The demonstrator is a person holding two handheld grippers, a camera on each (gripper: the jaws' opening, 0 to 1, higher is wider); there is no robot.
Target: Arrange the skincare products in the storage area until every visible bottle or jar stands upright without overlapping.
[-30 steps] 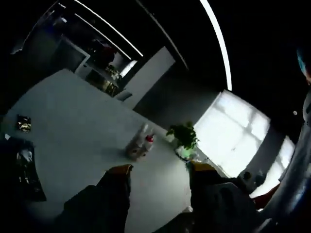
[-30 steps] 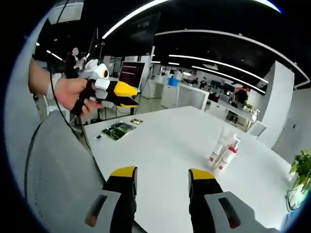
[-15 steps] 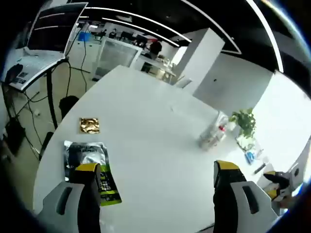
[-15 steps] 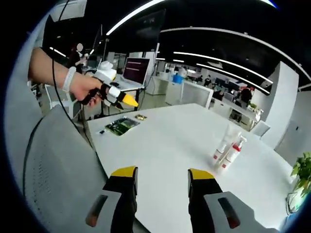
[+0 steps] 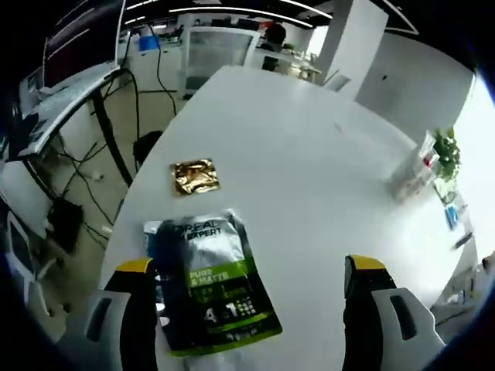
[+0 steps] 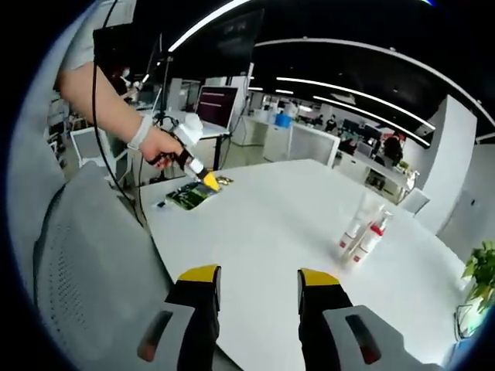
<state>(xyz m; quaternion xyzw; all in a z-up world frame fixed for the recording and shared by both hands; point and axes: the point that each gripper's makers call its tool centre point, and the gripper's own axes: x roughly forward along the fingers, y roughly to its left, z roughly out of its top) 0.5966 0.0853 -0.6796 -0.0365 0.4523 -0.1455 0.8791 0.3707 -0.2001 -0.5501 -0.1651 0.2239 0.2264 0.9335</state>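
Two skincare bottles (image 6: 362,233) stand together on the white table (image 6: 278,232), one with a red pump top; in the left gripper view the bottles (image 5: 411,171) are small at the far right. A grey-and-green sachet (image 5: 210,280) lies flat between the wide-open jaws of my left gripper (image 5: 246,270), with a small gold sachet (image 5: 195,176) beyond it. From the right gripper view, the left gripper (image 6: 203,175) hangs just over the green sachet (image 6: 186,199), held by a hand. My right gripper (image 6: 254,280) stands open over bare table, well short of the bottles.
A grey mesh chair back (image 6: 85,270) stands at the table's near edge. A potted plant (image 6: 481,270) sits at the far right of the table. Desks, monitors and cables (image 5: 100,131) lie on the floor side beyond the table edge.
My left gripper has swung down and closer to the green sachet, which now lies large between its jaws. The right gripper has hardly moved.
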